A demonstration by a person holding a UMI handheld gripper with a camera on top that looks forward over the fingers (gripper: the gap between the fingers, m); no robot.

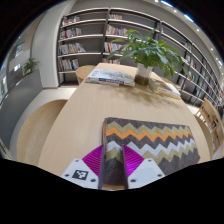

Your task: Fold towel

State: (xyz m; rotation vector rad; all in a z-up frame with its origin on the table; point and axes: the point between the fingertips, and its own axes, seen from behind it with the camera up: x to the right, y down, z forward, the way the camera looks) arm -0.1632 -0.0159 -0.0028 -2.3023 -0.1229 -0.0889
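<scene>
Towel (152, 142), zigzag-patterned in grey, orange, teal and white, lies flat on a round light wooden table (75, 125), occupying the lower right of the frame. Its near left corner runs down between the two fingers of the gripper (113, 170) at the bottom centre. Magenta pad (94, 160) visible on the left finger; the right finger (148, 172) sits against the towel's edge. Fingers appear closed on that near edge, with cloth filling the space between them. Beyond the towel, at upper centre, a stack of books (110, 76) rests on the far side of the table, with a leafy green potted plant (150, 52) just to its right. Bookshelves (85, 40) line the wall across the upper frame.
</scene>
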